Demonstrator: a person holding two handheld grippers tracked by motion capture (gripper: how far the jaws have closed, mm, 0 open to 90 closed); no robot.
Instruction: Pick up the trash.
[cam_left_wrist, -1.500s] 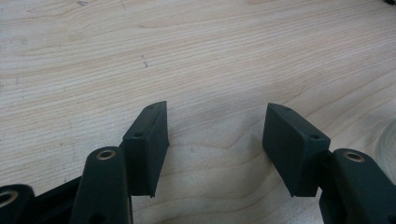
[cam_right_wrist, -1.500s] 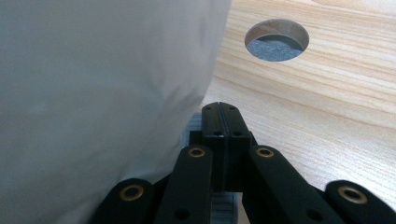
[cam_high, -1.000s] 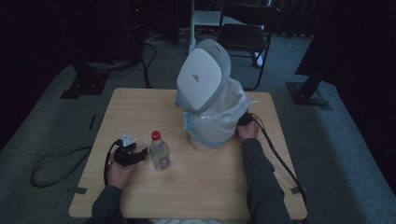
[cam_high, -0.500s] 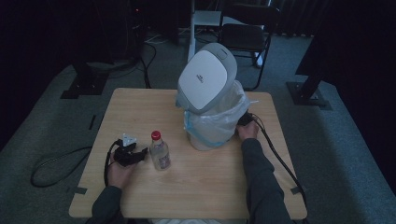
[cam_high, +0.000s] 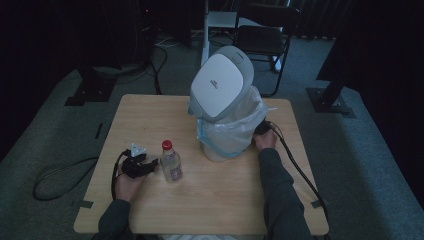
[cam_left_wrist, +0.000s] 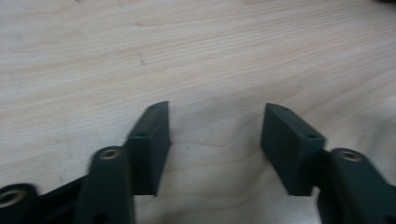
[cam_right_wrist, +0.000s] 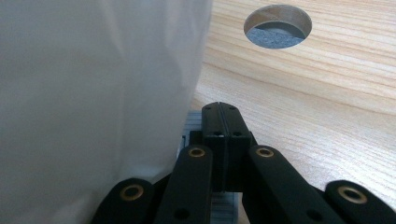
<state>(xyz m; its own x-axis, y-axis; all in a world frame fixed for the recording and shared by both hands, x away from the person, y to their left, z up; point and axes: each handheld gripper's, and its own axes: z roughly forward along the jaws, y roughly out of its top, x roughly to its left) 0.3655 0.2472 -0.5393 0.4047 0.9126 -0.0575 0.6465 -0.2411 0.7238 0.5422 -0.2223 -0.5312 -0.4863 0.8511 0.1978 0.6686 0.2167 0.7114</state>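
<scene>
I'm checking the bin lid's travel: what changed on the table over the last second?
The grey-and-white hinged lid of the bag-lined bin swung further up and back. The right gripper stayed at the bin's side, the left gripper by the red-capped clear bottle, which has not moved.

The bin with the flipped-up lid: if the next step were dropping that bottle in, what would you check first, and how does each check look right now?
1. Lid raised off the bin: ok, it stands tilted up.
2. White bag liner in place: ok, it drapes over the bin's side.
3. Bottle upright, red cap on: ok.
4. Left gripper ready to grasp: ok, jaws apart, only bare table between them.
5. Bottle between those jaws: not ok, it stands beside the gripper.
6. Right gripper at the bin's base: jaws pressed together; whether it presses a pedal, cannot tell.
</scene>
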